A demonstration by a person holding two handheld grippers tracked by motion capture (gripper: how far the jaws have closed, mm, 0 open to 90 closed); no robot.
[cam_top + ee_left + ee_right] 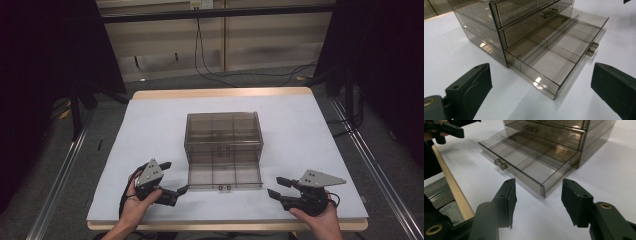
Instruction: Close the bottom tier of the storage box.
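Both grippers are held low at the near edge of the white-covered table [150, 125], jaws apart and nothing between them: the left gripper [172, 177] at the near left of the smoky translucent plastic drawer cabinet [223, 131], the right gripper [276, 186] at its near right, both well clear of it. Seen in the left gripper view, the jaws stand wide; in the right gripper view they stand half-spread. The cabinet's bottom divided drawer [554, 53] is pulled fully out, its compartments bare, its small clear knob [500, 164] untouched. The upper drawers are shut. Opening is judged done; whether filling or closing comes next cannot be told.
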